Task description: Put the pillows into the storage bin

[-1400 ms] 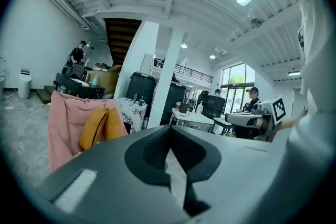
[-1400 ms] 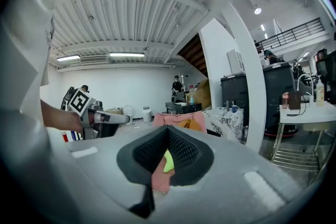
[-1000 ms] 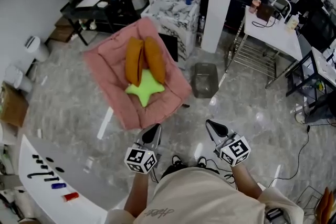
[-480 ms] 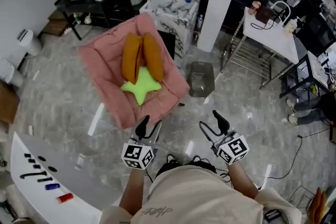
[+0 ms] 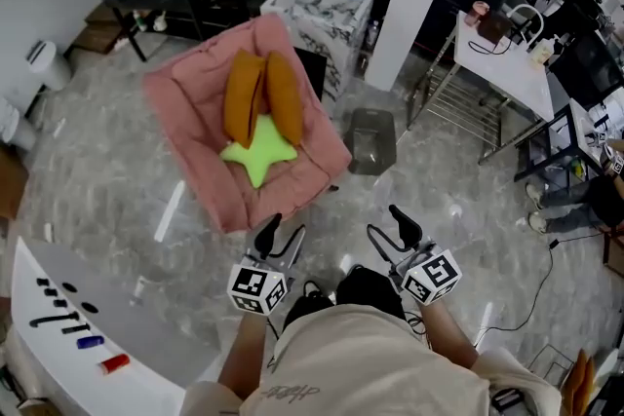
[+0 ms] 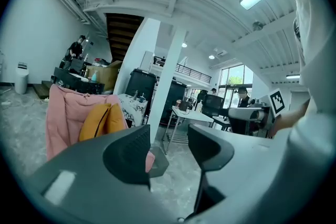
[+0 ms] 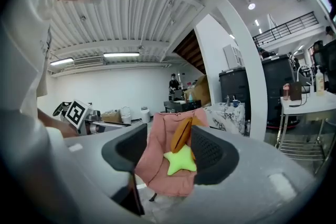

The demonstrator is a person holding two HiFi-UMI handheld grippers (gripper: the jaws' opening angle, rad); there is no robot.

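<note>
Just opened, the jaws of the left gripper (image 5: 281, 231) and right gripper (image 5: 386, 224) are held apart, empty. Two orange oblong pillows (image 5: 263, 97) and a green star-shaped pillow (image 5: 255, 151) are seen on a pink padded chair (image 5: 190, 102), with a grey plastic storage bin (image 5: 371, 142) just beside it.
</note>
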